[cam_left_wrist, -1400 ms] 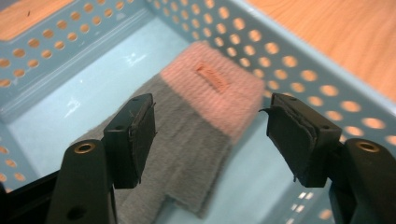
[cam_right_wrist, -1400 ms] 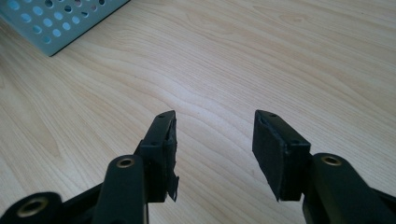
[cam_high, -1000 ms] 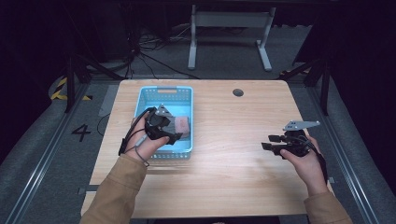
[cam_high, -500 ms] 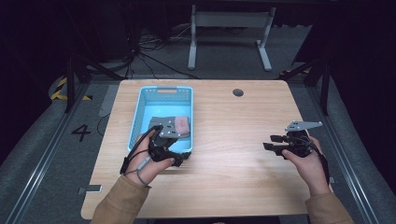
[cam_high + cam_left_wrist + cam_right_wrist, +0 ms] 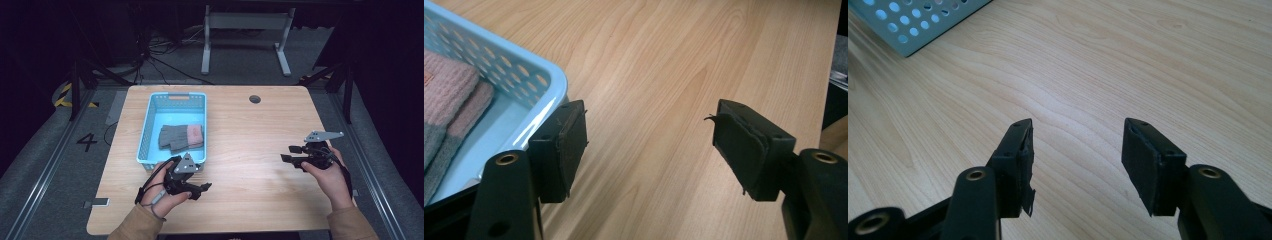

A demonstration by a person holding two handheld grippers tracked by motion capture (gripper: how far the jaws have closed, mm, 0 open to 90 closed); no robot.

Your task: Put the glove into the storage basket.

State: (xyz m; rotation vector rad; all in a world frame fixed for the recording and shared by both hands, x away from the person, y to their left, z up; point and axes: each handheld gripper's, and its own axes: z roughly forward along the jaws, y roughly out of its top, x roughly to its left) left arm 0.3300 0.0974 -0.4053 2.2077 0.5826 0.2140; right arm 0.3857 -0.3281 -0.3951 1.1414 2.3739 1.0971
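The left gripper has been drawn back out of the perforated light-blue plastic basket, jaws spread and empty. The folded grey-and-pink knitted glove is left inside, so placement is judged finished. The right gripper is held apart, jaws spread.

Bare table lies open between both hands; only the blue basket blocks the left side.

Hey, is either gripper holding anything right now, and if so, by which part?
Nothing is held. The left gripper and the right gripper both have open, empty jaws; the gloves lie in the basket.
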